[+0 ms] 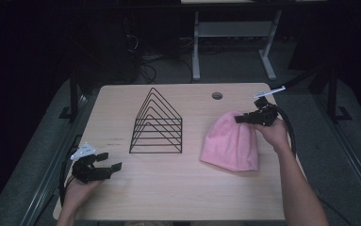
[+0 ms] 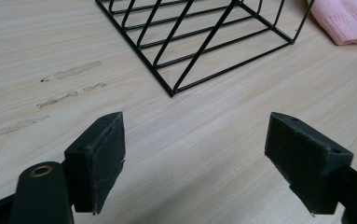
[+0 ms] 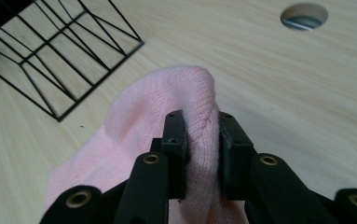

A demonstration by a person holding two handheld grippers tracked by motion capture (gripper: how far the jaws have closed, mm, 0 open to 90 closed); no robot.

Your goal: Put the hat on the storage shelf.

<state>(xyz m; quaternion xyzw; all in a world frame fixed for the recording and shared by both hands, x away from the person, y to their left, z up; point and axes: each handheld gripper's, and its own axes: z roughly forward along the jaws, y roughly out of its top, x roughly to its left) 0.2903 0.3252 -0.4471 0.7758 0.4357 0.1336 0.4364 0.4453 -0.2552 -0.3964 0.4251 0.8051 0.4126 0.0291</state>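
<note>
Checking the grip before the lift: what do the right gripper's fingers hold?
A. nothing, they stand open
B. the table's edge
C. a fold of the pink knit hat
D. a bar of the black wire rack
C: in the right gripper view, the right gripper has its fingers pinching a fold of the pink knit hat.

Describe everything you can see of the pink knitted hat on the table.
The pink hat is a soft, fine-knit beanie with a rounded crown and a straight open edge. It lies mostly flat on the wooden table, to the right of the black wire rack and apart from it. The right hand-held gripper is shut on a fold of the crown, pinching the knit up into a ridge, while the lower part rests on the tabletop.
</note>
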